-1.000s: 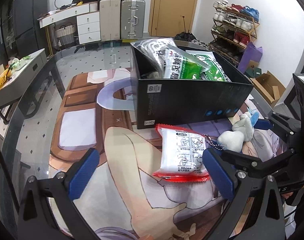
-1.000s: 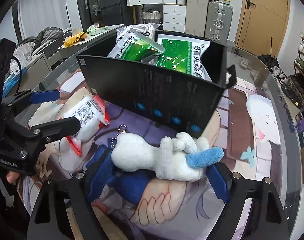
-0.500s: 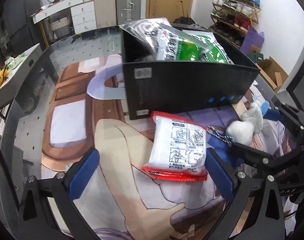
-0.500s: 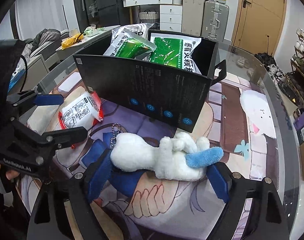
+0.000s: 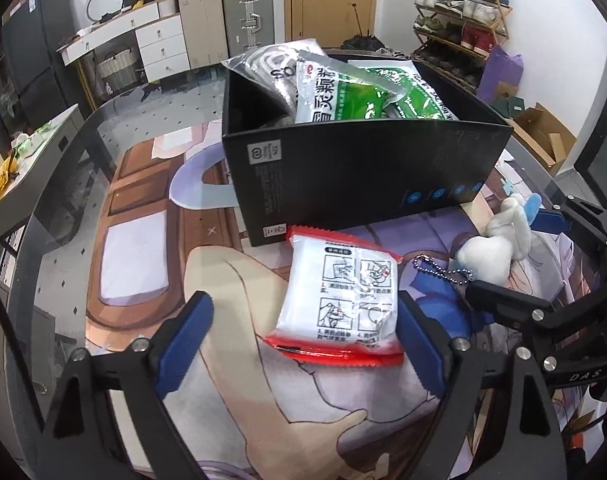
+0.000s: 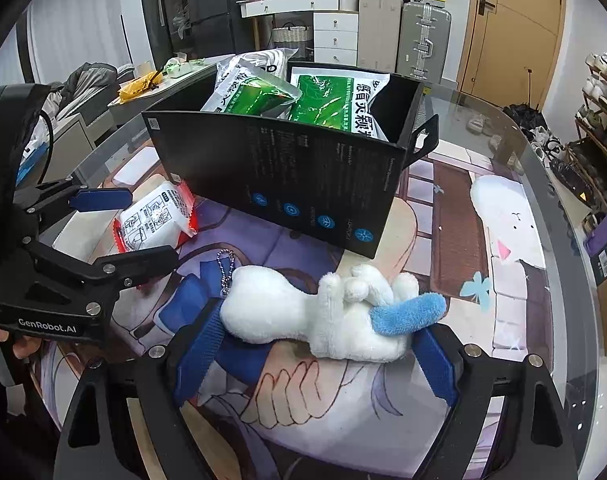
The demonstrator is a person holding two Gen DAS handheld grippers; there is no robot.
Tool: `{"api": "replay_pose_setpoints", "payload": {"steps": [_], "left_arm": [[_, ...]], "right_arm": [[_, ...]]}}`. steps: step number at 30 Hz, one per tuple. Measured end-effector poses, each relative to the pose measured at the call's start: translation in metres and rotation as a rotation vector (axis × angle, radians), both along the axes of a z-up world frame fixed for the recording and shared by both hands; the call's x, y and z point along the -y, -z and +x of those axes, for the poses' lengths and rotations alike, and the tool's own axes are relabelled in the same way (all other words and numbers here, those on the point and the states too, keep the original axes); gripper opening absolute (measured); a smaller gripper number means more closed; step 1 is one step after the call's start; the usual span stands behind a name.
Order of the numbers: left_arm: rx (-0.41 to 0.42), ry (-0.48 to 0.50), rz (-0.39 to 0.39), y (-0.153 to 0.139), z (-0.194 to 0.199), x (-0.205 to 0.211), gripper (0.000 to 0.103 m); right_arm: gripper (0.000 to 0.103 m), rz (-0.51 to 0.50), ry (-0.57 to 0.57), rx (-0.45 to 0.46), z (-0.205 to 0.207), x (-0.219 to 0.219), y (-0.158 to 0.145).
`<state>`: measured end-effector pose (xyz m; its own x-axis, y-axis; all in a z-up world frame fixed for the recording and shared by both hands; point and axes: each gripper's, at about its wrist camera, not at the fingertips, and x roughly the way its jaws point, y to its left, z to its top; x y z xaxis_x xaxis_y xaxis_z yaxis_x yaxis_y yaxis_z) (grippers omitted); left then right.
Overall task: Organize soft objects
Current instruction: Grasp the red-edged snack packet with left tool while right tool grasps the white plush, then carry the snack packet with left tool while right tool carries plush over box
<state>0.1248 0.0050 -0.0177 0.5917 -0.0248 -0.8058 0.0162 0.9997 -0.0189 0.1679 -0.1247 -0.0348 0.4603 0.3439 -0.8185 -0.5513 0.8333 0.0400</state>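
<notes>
**Both grippers straddle a soft item on the desk, in front of the box, and neither grips yet.**

The left gripper has just been closing on the packet: its right finger touches the packet's edge, its left finger stands well clear, so the fingers are apart and nothing is clamped. To close well, the packet should sit midway between the fingers, caught across its puffy middle and not by the red seam. The right gripper has its fingers apart too, with the plush lying lengthwise between them, head by the left finger, blue ear by the right; squeezing the body and leaving the chain free looks safest. The box stands just beyond both sets of fingers, already holding green bags, so each lift must clear its front wall.
</notes>
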Motion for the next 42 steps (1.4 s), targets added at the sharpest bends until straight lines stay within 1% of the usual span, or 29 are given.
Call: {"api": "replay_pose_setpoints", "payload": {"steps": [6,8,9,11,14,17,32,37,42], "left_arm": [[0.021,-0.011,-0.011,-0.003,-0.002,-0.003,0.071],[0.026,-0.016,-0.018,-0.004,-0.002,-0.005,0.064],[0.029,-0.02,-0.023,-0.004,-0.002,-0.007,0.062],[0.035,-0.031,-0.037,-0.005,-0.003,-0.011,0.054],[0.043,-0.045,-0.065,-0.005,-0.003,-0.019,0.049],[0.047,-0.049,-0.09,-0.005,-0.004,-0.024,0.048],[0.055,-0.068,-0.1,-0.006,-0.005,-0.026,0.048],[0.078,-0.073,-0.107,-0.01,-0.011,-0.028,0.048],[0.102,-0.077,-0.127,-0.016,-0.017,-0.03,0.048]], "right_arm": [[0.088,0.0,0.0,0.0,0.0,0.0,0.0],[0.088,-0.001,0.0,0.001,0.0,0.0,0.0],[0.088,-0.001,0.0,0.001,0.0,0.0,0.0],[0.088,0.0,0.0,0.001,0.0,0.0,0.0],[0.089,0.0,0.0,0.001,0.0,0.0,0.0],[0.089,-0.001,0.0,0.001,0.0,0.001,0.0],[0.089,-0.005,0.009,0.006,-0.001,0.002,0.0],[0.089,-0.011,0.011,0.019,-0.004,0.002,-0.003],[0.089,0.016,0.011,0.025,-0.01,0.001,-0.008]]}}
